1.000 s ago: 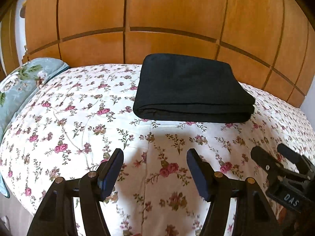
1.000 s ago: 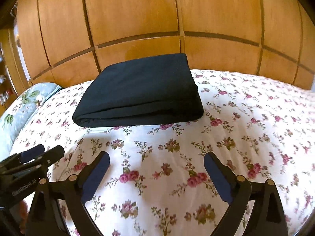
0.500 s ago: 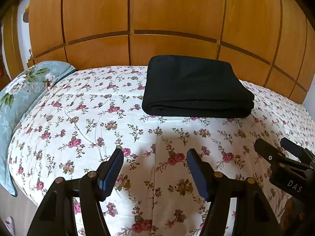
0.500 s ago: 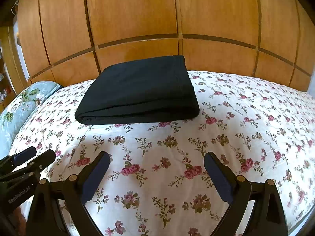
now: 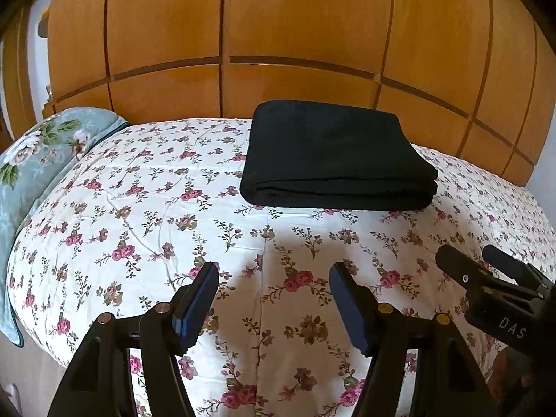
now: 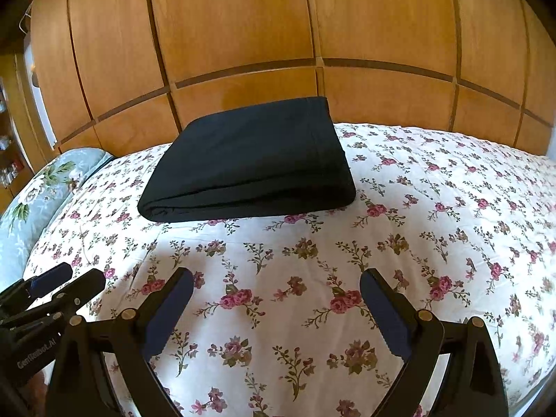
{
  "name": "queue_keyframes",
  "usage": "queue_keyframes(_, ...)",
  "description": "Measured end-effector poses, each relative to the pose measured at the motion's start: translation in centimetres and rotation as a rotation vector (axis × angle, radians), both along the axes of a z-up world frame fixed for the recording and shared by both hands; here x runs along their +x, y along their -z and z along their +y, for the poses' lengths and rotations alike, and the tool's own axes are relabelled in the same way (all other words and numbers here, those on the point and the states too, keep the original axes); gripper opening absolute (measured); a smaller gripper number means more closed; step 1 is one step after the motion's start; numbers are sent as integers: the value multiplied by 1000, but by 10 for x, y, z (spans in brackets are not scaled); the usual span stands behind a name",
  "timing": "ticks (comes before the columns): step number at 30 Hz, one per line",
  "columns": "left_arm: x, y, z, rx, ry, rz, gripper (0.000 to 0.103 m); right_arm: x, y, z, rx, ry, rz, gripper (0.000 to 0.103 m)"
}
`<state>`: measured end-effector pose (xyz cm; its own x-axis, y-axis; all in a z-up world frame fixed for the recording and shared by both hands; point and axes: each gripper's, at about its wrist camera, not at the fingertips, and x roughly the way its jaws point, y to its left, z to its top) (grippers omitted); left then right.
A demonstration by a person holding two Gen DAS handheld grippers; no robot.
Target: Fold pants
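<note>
Bedroom setting: bed with white rose-print bedspread (image 5: pixel 146 215), backed by a wall of orange-brown wooden panels (image 5: pixel 278 34).

Left claw (image 5: pixel 274 304): bottom centre of the left wrist view, jaws spread, nothing between the blue pads (image 5: pixel 198 304); only bedspread shows in the gap.

Right claw (image 6: pixel 276 307): bottom centre of the right wrist view, jaws spread wide, nothing between them, bedspread beneath.

Black pants (image 5: pixel 333 160): folded into a flat, layered rectangle, lying on the bedspread well apart from both claws, toward the wooden panels. In the left wrist view the bundle sits above the claw and right of centre, thick folded edge facing the camera. In the right wrist view the pants (image 6: pixel 250 163) sit above the claw and left of centre, with a stitched seam line visible along the bundle's right side.

Pale blue flowered pillow (image 5: pixel 38 160): left edge of both views, at the side of the bedspread.

View differences: the left wrist view takes in the right claw as a black tool at lower right, lettered "DAS", and the bedspread's drop-off at lower left. The right wrist view takes in the left claw (image 6: pixel 64 279) at lower left, lettering partly legible, plus a strip of shelving (image 6: pixel 8 160) at far left with small items too blurred to identify, and a wider stretch of bare bedspread to the right of the pants.
</note>
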<state>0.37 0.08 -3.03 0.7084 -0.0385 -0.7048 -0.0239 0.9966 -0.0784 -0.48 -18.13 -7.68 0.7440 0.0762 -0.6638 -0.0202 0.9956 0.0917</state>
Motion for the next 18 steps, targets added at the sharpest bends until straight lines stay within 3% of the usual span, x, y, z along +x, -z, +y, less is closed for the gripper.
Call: queue_keyframes(18,0,2,-1,18,0,1,67,2,5,-1,10,-6,19,97)
